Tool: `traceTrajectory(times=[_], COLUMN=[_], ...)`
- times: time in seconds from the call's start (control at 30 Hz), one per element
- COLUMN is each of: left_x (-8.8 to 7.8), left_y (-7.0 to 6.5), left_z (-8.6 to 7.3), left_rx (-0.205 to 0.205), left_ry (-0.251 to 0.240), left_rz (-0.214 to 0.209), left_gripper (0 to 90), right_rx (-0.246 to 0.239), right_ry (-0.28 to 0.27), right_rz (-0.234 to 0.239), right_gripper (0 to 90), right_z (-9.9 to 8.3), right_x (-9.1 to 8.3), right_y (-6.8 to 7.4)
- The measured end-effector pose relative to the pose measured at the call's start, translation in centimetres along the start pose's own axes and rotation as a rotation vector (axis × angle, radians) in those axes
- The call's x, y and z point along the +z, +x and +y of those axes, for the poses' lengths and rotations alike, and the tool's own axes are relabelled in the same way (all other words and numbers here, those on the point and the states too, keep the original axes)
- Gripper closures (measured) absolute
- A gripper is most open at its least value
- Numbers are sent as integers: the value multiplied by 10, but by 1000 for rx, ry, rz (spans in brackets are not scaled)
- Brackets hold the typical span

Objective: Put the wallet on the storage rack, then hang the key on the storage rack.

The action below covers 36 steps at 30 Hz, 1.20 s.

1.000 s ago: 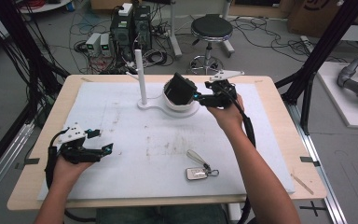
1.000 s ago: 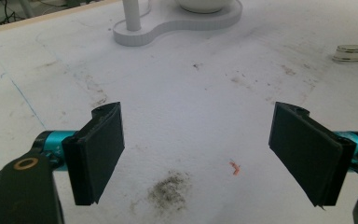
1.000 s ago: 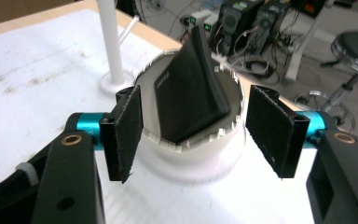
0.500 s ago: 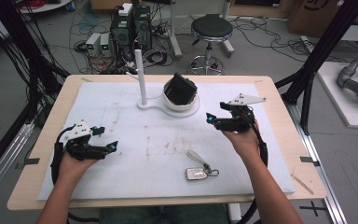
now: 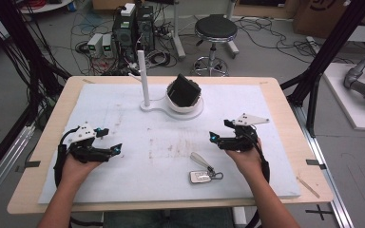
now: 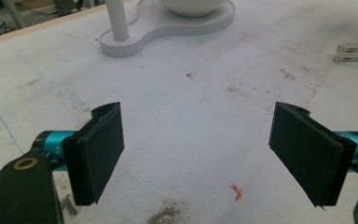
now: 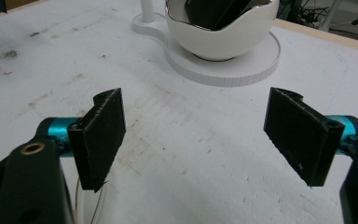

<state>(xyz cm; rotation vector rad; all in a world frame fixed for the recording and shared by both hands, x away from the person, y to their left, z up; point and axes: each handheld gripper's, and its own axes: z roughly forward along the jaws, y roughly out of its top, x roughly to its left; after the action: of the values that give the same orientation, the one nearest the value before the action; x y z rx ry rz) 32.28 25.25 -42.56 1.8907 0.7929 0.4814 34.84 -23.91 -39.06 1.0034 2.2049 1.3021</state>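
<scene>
High view: right gripper has pulled back from the white bowl, leaving the black box inside. Both it and the left gripper sit wide open, empty. Drop-off looks done.

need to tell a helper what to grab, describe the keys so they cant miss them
Start at the white bowl stand at the table's far middle, then come straight toward the near edge. The key set lies flat there: a silver fob on a ring, the lone loose item.
</scene>
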Motion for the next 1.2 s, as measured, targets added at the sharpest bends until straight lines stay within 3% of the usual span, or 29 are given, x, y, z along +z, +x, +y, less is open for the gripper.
traceTrajectory(times=[0.33,0.63,0.93,1.2], left_x=[-2,-3,3,3], left_y=[-1,4,1,2], left_z=[2,1,5,5], left_rx=[8,-10,-8,-11], left_ry=[-1,-8,-10,-10], left_rz=[3,8,4,9], left_gripper=[179,179,179,179], right_rx=[-22,-41,-79,-96], right_ry=[0,13,35,96], right_rz=[6,3,39,74], right_gripper=[209,209,211,214], right_z=[-1,-2,-9,-19], right_x=[-5,-8,-17,-20], right_y=[3,8,22,34])
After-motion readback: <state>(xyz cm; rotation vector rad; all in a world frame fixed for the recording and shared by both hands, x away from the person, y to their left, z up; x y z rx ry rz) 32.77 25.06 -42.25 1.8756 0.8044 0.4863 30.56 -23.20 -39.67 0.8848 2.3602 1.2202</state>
